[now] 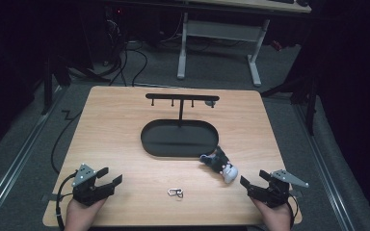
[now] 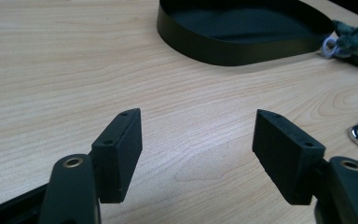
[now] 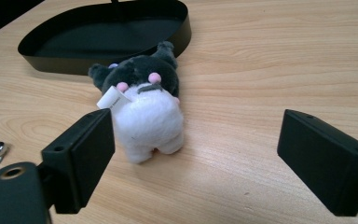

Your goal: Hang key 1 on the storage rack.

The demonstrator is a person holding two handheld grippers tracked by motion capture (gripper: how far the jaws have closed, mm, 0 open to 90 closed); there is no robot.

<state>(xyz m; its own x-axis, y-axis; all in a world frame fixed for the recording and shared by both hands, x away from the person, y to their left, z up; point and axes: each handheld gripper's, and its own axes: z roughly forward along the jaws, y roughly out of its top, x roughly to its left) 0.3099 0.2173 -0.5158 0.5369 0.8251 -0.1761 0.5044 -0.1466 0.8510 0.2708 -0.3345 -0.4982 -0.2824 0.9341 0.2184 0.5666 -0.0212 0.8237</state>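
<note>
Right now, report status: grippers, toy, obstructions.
Left gripper open, empty. Right gripper open, empty, aimed at plush toy. Toy lies on table against tray. Metal clip apart; nothing between.

Table [image 1: 125,125]: oval tray [image 1: 179,138] at frame centre, hook stand [image 1: 180,101] rising from its rear. Plush toy [image 1: 220,164] right of centre, just beside the tray's lower-right rim. Metal clasp [image 1: 175,193] at lower centre, below the tray.

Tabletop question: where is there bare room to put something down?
The table is bare left of the black tray, and behind its hook bar. It is crowded between the plush toy, metal clip and right gripper.
</note>
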